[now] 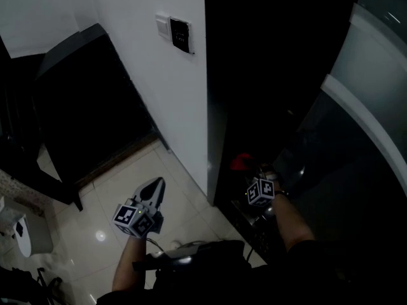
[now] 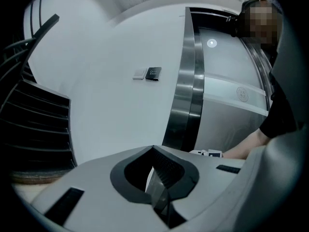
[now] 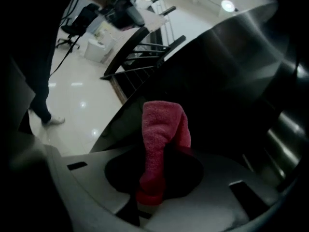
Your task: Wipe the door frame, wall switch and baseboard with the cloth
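The right gripper (image 1: 259, 182) is clamping the red cloth (image 3: 161, 129) between its 2 jaws. The cloth's free end is sticking up past the jaw tips in front of the dark door frame (image 1: 217, 151), low down near the tiled floor (image 1: 121, 176); whether it is touching the frame is unclear. The left gripper (image 2: 153, 151) is hovering empty over the floor with its jaws pressed together, left of the white wall (image 1: 159, 88). The wall switch (image 1: 180, 35) is sitting high on that wall, well apart from both grippers.
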### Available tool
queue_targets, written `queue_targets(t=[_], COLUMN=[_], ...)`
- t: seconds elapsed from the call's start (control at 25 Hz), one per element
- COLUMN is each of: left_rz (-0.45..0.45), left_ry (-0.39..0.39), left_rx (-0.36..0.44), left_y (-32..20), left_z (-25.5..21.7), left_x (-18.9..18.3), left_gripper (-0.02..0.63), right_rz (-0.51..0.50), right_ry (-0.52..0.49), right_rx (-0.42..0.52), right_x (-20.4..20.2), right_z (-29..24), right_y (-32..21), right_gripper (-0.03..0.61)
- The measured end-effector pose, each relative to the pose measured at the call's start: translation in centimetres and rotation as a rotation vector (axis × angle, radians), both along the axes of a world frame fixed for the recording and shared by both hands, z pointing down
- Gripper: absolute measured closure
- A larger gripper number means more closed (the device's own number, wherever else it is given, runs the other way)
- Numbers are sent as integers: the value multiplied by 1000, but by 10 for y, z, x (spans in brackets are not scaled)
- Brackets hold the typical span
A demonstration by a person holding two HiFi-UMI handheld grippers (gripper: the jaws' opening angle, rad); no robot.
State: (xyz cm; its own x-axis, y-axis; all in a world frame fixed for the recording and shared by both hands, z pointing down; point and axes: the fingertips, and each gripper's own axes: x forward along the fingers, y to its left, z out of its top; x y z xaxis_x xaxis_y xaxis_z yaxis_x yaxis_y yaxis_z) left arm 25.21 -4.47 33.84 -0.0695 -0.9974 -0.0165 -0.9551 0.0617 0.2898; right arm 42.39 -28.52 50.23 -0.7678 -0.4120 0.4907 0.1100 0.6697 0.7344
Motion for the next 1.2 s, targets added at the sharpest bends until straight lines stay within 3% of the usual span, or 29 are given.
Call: queue_targets(t=[0.16,0.28,0.36,0.44,0.52,0.68,0.92,1.2], left_rz=[-37,-89,-131,-162,-193,-254,-311,-305], left_ry=[3,35,50,-5,-53,-76,-136,-69], left_rx=[3,34,66,76,80,110,66,90], left_y=[15,33,45,57,68,88,114,133], left_z=[0,-8,-22,-27,-30,-40,-37,-28], left_x=[-17,-32,-41,-52,-58,-67,-81,-96], left_gripper=[626,626,626,626,626,626,623,623], right_rz=[109,190,195,154,82,-39,-75,-93], right_ry=[-233,-498,-645,-718,-746,-746,-746,-726], right_rx=[-243,-442,-545,-581,-581,-528,-562,-581], right_x=[8,20,28,26,15,-22,-63,-91], right_z=[-36,-86,-122,-150,-174,-198,-200,-197], right_y=[21,38,53,69,92,133,155,157], right_gripper=[494,495,495,495,495,495,495,495])
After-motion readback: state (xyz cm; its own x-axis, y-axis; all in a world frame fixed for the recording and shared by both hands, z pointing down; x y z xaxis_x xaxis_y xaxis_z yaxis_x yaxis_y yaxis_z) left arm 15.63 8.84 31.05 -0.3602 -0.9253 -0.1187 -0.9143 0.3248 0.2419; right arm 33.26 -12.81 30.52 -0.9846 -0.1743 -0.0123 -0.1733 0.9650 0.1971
